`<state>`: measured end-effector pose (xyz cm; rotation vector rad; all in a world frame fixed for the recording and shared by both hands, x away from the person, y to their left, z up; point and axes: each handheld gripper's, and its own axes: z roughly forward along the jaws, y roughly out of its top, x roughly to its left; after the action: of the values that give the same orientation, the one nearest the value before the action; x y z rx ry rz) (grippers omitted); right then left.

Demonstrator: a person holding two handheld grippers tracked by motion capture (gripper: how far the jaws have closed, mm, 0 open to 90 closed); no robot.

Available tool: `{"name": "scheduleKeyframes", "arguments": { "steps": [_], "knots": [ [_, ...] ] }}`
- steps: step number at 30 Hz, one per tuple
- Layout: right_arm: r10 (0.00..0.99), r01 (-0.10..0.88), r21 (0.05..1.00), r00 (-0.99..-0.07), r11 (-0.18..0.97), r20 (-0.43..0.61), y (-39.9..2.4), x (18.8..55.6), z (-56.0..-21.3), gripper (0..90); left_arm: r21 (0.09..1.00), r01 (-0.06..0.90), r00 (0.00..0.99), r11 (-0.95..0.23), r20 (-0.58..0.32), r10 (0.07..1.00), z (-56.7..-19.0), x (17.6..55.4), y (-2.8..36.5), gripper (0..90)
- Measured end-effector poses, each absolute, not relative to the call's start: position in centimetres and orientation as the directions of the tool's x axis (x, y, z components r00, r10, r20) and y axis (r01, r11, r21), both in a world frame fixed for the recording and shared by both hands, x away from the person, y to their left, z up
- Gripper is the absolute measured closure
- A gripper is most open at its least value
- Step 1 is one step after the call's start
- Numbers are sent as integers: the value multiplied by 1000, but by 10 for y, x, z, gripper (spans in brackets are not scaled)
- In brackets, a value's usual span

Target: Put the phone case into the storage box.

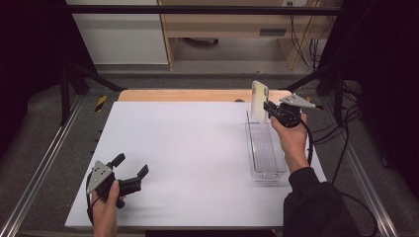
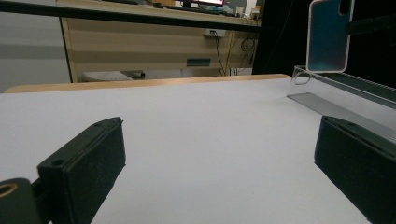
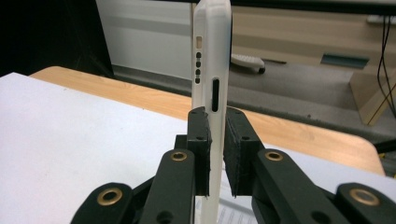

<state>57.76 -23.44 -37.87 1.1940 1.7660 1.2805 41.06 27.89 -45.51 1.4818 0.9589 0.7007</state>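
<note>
Right gripper: my jaws pinch the phone case upright above the clear tray.
Left gripper: open, empty.
Handling: probably light, flexible, slippery; grip its edges.

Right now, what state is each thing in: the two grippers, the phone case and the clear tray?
Left gripper: open, holding nothing, low over the white table.
Right gripper: shut on the phone case.
Phone case: upright, held by its edge above the far end of the tray.
Clear tray: lying on the table at the right, nothing visible inside.
</note>
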Motion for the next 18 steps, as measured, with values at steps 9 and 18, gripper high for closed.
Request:
{"name": "scheduleKeyframes", "arguments": {
  "steps": [9, 18],
  "knots": [
    [926, 346, 932, -375, 106, 34, -234, 583, -389, 816, 985, 171, 485, 34, -114, 867, -455, 411, 280, 16],
    [925, 377, 920, -377, 107, 47, -229, 587, -398, 816, 986, 164, 485, 31, -108, 868, -455, 410, 280, 15]
  ]
}}
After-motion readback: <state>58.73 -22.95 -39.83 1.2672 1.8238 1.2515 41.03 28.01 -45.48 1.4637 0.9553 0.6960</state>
